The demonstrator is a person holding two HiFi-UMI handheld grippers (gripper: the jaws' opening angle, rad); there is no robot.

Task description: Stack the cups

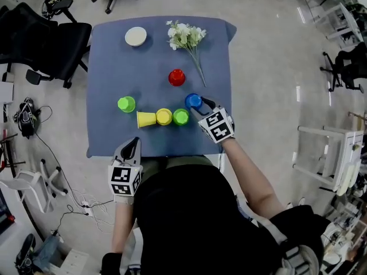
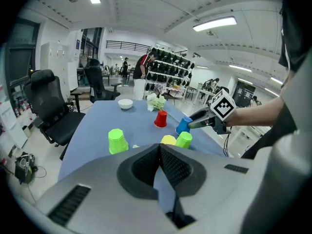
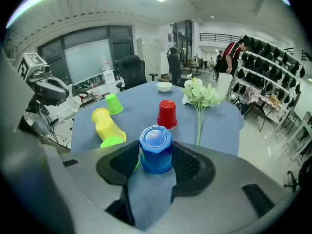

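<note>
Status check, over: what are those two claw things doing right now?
Left gripper shut, empty. Right gripper clamped on blue cup. Red cup beyond, nothing between.

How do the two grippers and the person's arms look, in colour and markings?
The left gripper and the right gripper each have a grey shell, black ridged pads and a white cube with black square markers. The person wears a black top with bare forearms.
</note>
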